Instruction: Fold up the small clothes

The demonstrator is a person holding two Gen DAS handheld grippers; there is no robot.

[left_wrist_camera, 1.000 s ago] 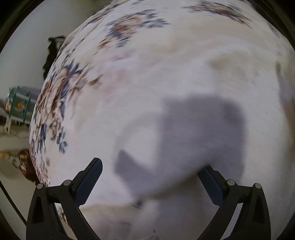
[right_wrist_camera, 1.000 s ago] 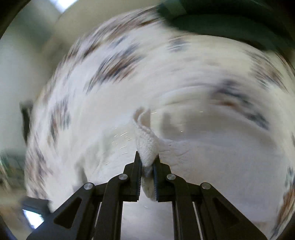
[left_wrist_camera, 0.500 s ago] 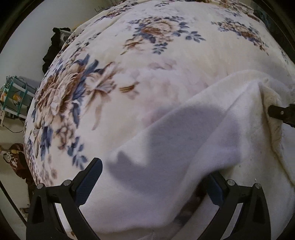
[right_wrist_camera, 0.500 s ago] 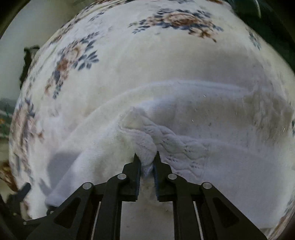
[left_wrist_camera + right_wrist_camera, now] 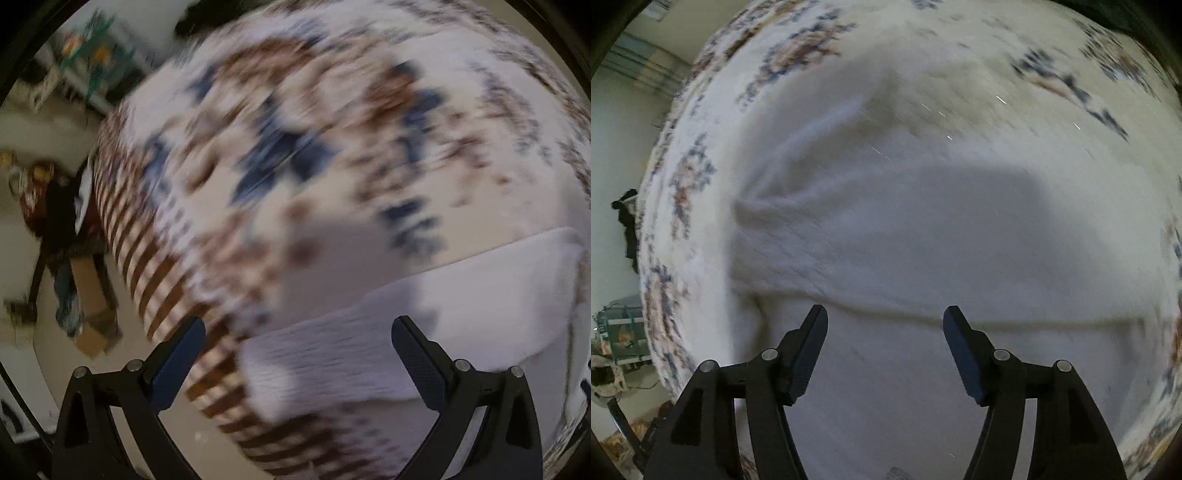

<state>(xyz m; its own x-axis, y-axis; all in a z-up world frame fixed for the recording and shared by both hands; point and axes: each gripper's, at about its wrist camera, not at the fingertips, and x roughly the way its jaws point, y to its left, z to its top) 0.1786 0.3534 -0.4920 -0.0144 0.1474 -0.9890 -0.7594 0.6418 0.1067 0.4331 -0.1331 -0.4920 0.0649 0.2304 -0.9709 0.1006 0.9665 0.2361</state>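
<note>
A white knitted garment [image 5: 905,240] lies spread on a floral bedspread [image 5: 798,55]. My right gripper [image 5: 884,321] is open and empty just above it, over a fold line that crosses the cloth. In the blurred left wrist view the garment's near left corner [image 5: 369,350] lies between the fingers of my left gripper [image 5: 297,332], which is open and empty near the bed's striped edge [image 5: 155,280].
Left of the bed in the left wrist view the floor holds a cardboard box [image 5: 92,314], dark bags [image 5: 55,206] and a green rack [image 5: 92,62]. A dark garment [image 5: 628,221] hangs at the far left in the right wrist view.
My right gripper has let go of the garment fold and opened. My left gripper has swung left toward the bed's edge and stayed open.
</note>
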